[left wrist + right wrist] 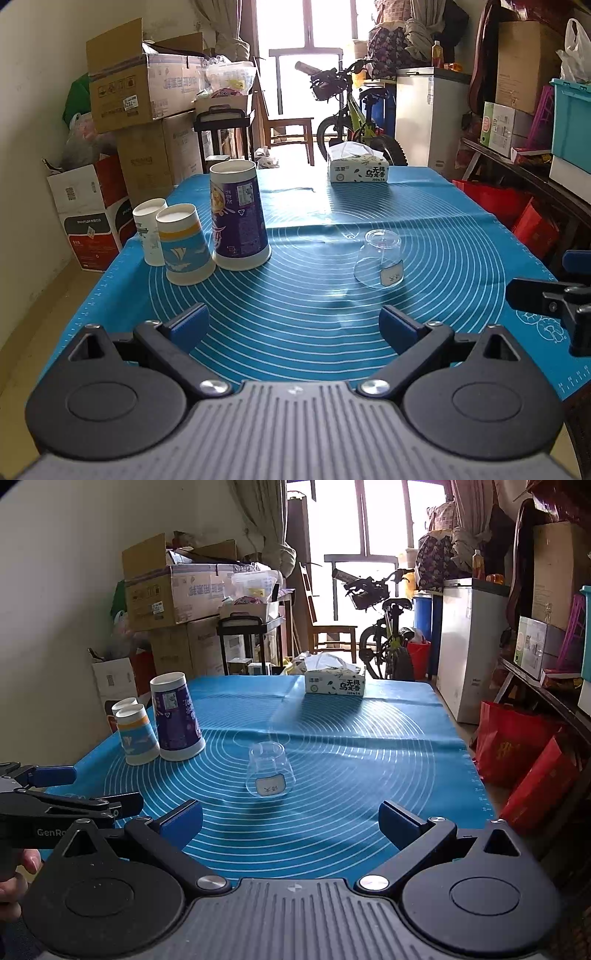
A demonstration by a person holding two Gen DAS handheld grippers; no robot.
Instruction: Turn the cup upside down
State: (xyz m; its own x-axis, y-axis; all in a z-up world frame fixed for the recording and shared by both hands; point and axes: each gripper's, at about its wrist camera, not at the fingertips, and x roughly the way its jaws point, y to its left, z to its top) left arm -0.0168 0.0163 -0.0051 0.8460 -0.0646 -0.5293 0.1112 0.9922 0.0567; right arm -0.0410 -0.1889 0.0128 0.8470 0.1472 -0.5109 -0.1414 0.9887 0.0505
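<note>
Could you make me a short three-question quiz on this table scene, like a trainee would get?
1. True or false: the clear glass cup stands mouth down on the blue mat.
2. How many paper cups stand beside the glass cup's far left? A) two B) three C) five
3. Fill in: both the left gripper and the right gripper are ____ and hold nothing.

Key: 1 true; 2 B; 3 open.

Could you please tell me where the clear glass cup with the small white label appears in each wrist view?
Left wrist: the clear glass cup stands rim-down, right of centre on the blue mat.
Right wrist: the same cup sits near centre, slightly left.
Shared landmark: the white tissue box beyond it.
</note>
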